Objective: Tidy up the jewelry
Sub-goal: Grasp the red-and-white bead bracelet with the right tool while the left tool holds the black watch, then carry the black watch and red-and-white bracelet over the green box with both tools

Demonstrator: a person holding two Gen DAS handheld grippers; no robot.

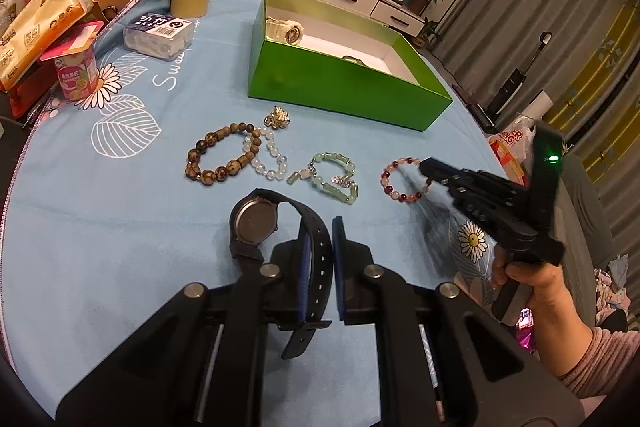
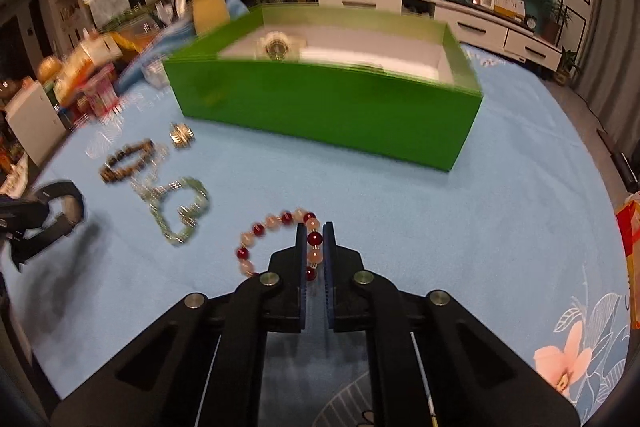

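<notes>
L tool [image 1: 319, 259] on black watch [image 1: 256, 223], "Sweet" cloth [image 1: 168, 79]

The left gripper [image 1: 332, 247] is matte black plastic with blue pads lining its flat fingers [image 1: 339, 267]; silver round pivot pins sit on the linkage arms; the right gripper [image 2: 311, 247] is built alike, black with blue-edged fingers [image 2: 329, 267]; from the left wrist view its body shows small screws and a green light at 2 o'clock; the right hand [image 1: 528, 279] has bare skin and a pink ribbed sleeve.
</notes>
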